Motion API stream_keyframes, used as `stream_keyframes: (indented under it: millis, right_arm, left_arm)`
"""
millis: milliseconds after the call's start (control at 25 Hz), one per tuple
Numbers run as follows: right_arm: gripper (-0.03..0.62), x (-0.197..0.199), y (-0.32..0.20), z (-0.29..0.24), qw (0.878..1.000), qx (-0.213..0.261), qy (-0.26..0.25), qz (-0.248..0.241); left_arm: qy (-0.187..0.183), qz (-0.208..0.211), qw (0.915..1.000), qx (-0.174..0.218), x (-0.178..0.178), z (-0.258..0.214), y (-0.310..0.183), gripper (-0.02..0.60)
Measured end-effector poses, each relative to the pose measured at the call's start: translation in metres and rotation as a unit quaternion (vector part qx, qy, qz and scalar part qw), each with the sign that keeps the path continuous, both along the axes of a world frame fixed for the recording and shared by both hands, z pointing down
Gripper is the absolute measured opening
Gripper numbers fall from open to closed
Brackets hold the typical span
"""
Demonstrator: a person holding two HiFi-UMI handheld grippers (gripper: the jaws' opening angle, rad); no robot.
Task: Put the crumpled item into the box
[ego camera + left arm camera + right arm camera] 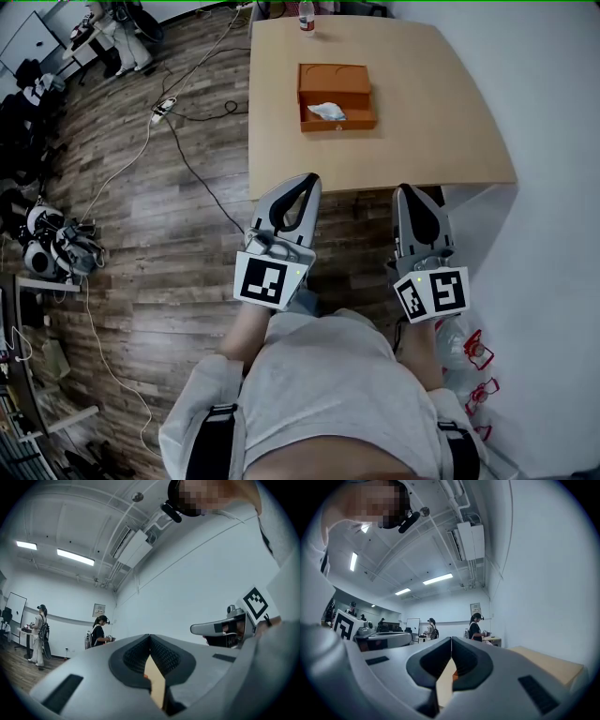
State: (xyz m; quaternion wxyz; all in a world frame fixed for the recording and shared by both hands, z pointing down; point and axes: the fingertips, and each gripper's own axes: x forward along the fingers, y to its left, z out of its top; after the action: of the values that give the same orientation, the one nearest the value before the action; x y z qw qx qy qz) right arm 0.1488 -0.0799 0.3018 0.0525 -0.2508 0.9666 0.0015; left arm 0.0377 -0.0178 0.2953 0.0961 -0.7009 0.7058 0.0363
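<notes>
Nearest, the person's left gripper [307,179] and right gripper [410,191] were held side by side just short of the near edge of the tabletop [441,122], both pointing across it. In the left gripper view the fingers [133,657] were pressed together tip to tip with nothing between them. The right gripper's fingers [468,660] stood the same, closed and empty.

Farther on, well apart from both grippers, the orange box [336,81] lay open toward the tabletop's far side. The crumpled item [327,111], white and wrinkled, lay inside the box's near half, but it was too small to tell what it was made of. Through the slit below each closed pair of fingers the box showed only as an orange sliver.

A bottle [307,19] at the tabletop's far edge was cut off by the frame. Cables [201,174] trailed over the wooden floor [141,216] to the left. Other people [477,629] stood by the far wall.
</notes>
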Motion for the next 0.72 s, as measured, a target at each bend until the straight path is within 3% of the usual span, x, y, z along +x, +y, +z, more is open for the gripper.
stream_keyframes:
  millis: [720]
  right_arm:
    - [0.012,-0.007,-0.013,0.0,1.0,-0.001,-0.008,0.003]
  left_arm:
    - [-0.005,-0.005,1.0,0.0,-0.01,-0.001,-0.012,0.014]
